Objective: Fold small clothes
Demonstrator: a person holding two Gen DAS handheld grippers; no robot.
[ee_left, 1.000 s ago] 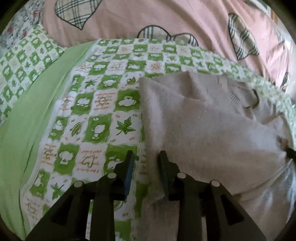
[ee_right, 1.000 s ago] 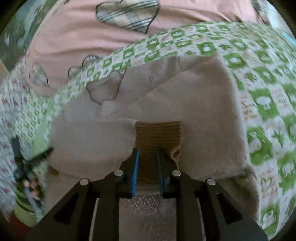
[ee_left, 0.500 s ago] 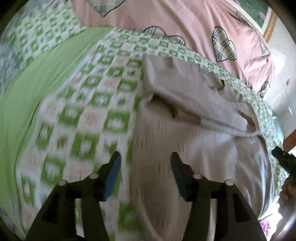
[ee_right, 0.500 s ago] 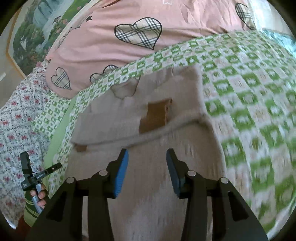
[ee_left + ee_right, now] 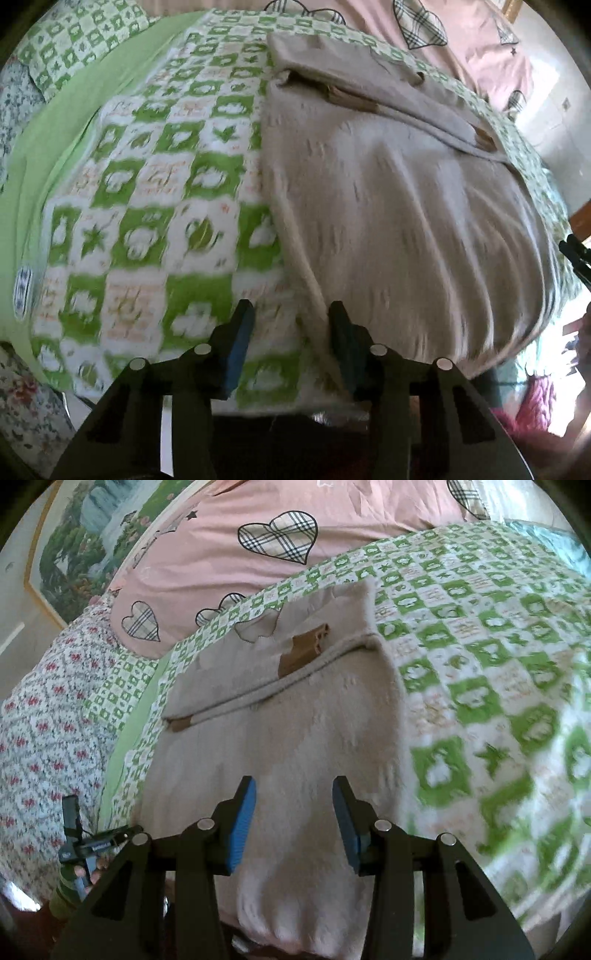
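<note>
Left wrist view: one beige knit sweater [image 5: 388, 206] lies spread on the green-checked bedspread [image 5: 155, 192], its left edge running just ahead of the left gripper [image 5: 291, 332], whose blue-padded jaws stand wide with nothing between them. From the right wrist, the same sweater [image 5: 280, 746] fills the space directly ahead of the right gripper [image 5: 293, 812], also wide and empty. Farther from both tools, a flap of the garment is turned down across the body, leaving a crease, and two brown ribbed cuffs [image 5: 304, 650] peek out along it — one near the right end, one at the left.

By the look of it, the sleeves are already tucked in and the lower hem, nearest the grippers, awaits the next fold. That would call for each tool to close on a near corner of the hem, then carry it away toward the collar evenly — the knit is soft and could bunch.

Count: one sweater, two grippers, two cuffs. Beyond lie a pink quilt with plaid hearts [image 5: 258, 554], a framed landscape picture [image 5: 88, 542] and a floral sheet [image 5: 48, 709] to the right gripper's left.
</note>
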